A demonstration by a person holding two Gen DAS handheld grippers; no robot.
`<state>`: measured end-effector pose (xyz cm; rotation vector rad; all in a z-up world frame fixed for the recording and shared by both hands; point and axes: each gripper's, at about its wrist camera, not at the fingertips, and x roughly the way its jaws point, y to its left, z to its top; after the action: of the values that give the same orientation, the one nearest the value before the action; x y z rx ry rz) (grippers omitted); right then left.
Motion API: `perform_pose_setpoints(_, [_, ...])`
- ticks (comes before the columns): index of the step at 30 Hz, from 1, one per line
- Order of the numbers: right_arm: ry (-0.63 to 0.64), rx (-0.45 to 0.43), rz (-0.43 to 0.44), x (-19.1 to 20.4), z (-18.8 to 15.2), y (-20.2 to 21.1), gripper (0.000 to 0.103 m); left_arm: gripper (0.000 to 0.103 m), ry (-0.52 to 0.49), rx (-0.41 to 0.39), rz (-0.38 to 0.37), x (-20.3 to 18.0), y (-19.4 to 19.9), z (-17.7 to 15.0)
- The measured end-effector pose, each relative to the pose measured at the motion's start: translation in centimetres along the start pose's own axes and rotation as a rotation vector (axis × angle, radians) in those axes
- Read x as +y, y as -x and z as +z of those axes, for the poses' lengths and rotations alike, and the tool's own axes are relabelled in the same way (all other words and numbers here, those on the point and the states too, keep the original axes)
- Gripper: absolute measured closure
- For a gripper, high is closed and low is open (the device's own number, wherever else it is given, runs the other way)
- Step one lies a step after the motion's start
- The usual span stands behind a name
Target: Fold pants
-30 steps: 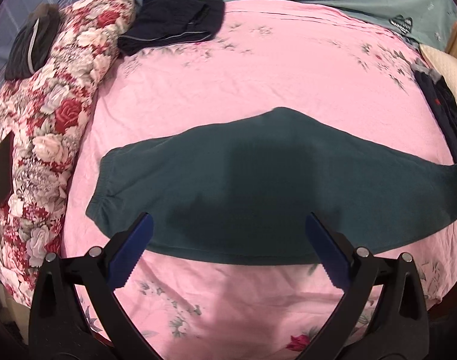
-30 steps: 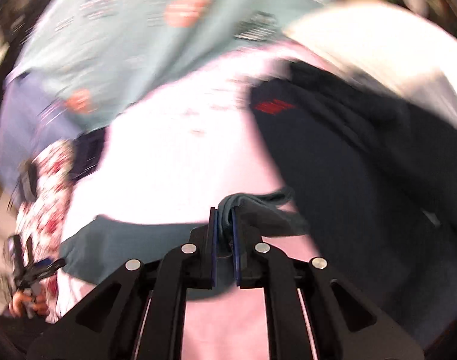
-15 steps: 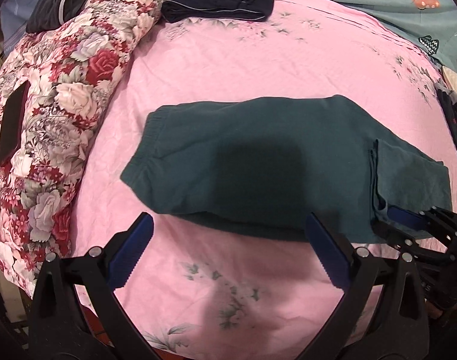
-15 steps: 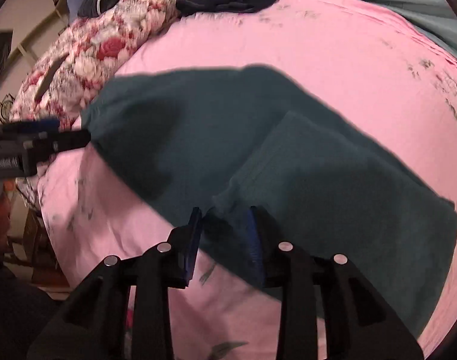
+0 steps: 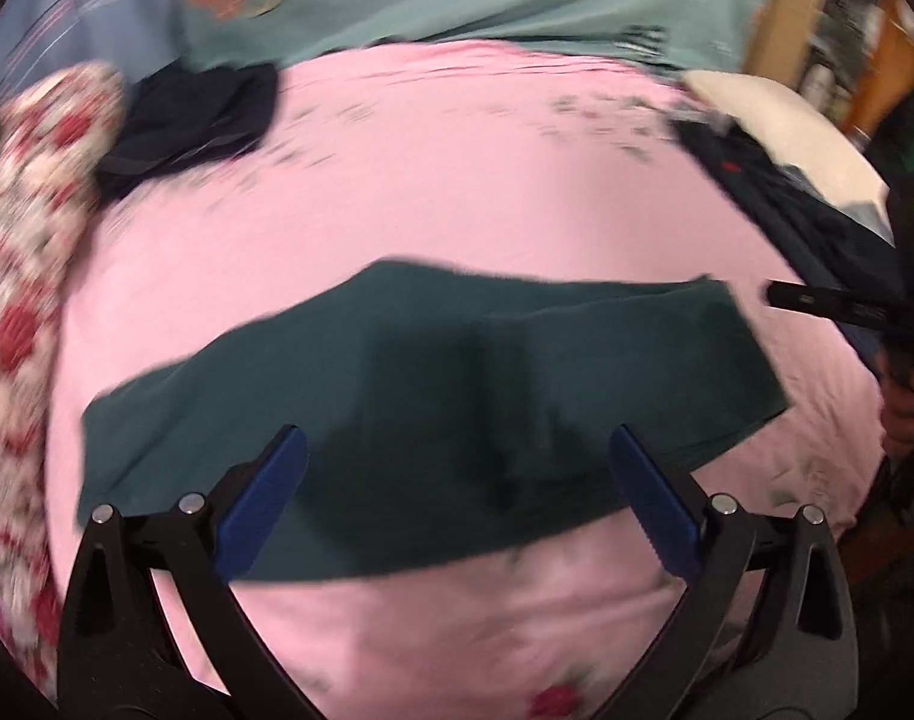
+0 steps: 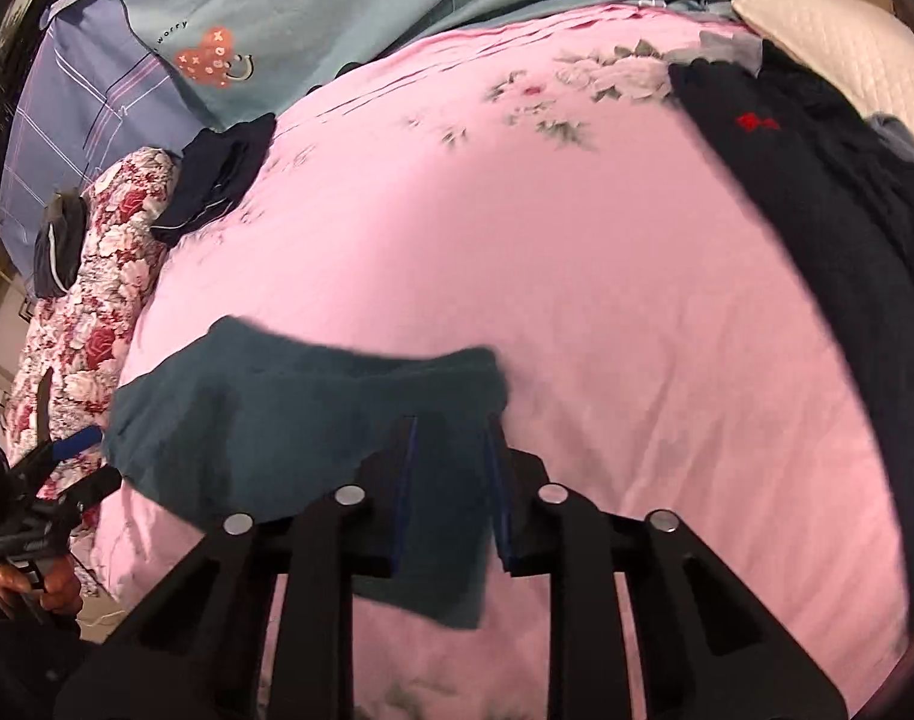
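The dark teal pants [image 5: 457, 396] lie folded over on the pink bedsheet [image 5: 457, 180], forming a wide band. My left gripper [image 5: 457, 480] is open and empty, hovering over the pants' near edge. My right gripper [image 6: 450, 480] is partly open and empty, above the right end of the pants [image 6: 312, 420]. The right gripper also shows in the left wrist view [image 5: 829, 300], beyond the pants' right end. The left gripper shows at the left edge of the right wrist view [image 6: 66, 462].
A floral quilt [image 5: 24, 276] runs along the left side. A folded dark garment [image 5: 198, 114] lies at the back left. Dark navy clothes [image 6: 829, 228] and a white pillow [image 6: 847, 42] lie at the right. A teal blanket [image 6: 396, 0] lies behind.
My right gripper has let go of the pants' end and pulled back to the right. The pants now lie folded shorter. My left gripper has shifted but stays open.
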<state>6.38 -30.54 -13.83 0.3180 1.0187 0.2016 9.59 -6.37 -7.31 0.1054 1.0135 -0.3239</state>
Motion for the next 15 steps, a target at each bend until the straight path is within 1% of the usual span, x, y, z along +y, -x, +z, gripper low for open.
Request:
perform_pose_setpoints(1, [0.01, 0.003, 0.004, 0.2, 0.3, -0.5, 0.085, 0.003, -0.039, -0.017, -0.029, -1.7, -0.6, 0.7])
perform_pose_setpoints(2, [0.02, 0.006, 0.007, 0.4, 0.6, -0.9, 0.085, 0.006, -0.063, -0.023, -0.044, -2.9, -1.3, 1.1])
perform_pose_setpoints(4, [0.046, 0.024, 0.039, 0.9, 1.0, -2.0, 0.085, 0.019, -0.079, 0.007, -0.07, -4.5, -3.4, 1.4])
perform_pose_setpoints(5, [0.058, 0.037, 0.051, 1.1, 1.2, -2.7, 0.085, 0.035, -0.073, 0.045, -0.082, -4.9, -4.7, 1.4])
perform_pose_setpoints(6, [0.071, 0.058, 0.058, 1.2, 1.5, -3.7, 0.085, 0.055, -0.062, 0.087, -0.092, -5.0, -5.9, 1.1])
perform_pose_setpoints(7, [0.085, 0.088, 0.038, 1.0, 1.5, -5.0, 0.088, 0.063, -0.047, 0.147, -0.097, -4.9, -7.3, 0.3])
perform_pose_setpoints(8, [0.089, 0.112, -0.003, 0.6, 1.6, -6.2, 0.092, 0.067, -0.038, 0.18, -0.093, -4.7, -8.3, -0.4])
perform_pose_setpoints(9, [0.083, 0.112, -0.002, 0.2, 1.4, -6.7, 0.093, 0.067, -0.044, 0.154, -0.084, -4.5, -8.1, -1.2])
perform_pose_setpoints(11, [0.044, 0.115, 0.036, -0.6, 1.5, -6.4, 0.092, 0.067, -0.055, 0.157, -0.082, -4.4, -7.1, -1.7])
perform_pose_setpoints(12, [0.04, 0.12, 0.045, -0.7, 1.6, -6.0, 0.09, 0.067, -0.049, 0.162, -0.085, -4.1, -6.6, -1.8])
perform_pose_setpoints(13, [0.046, 0.126, 0.04, -0.6, 1.6, -5.7, 0.089, 0.065, -0.027, 0.16, -0.073, -3.5, -5.7, -1.8])
perform_pose_setpoints(14, [0.061, 0.128, 0.024, -0.3, 1.7, -5.1, 0.088, 0.047, -0.004, 0.138, -0.038, -2.6, -4.5, -1.8])
perform_pose_setpoints(15, [0.071, 0.122, 0.017, 0.0, 1.7, -4.7, 0.082, 0.027, 0.025, 0.098, 0.011, -1.3, -2.9, -2.0])
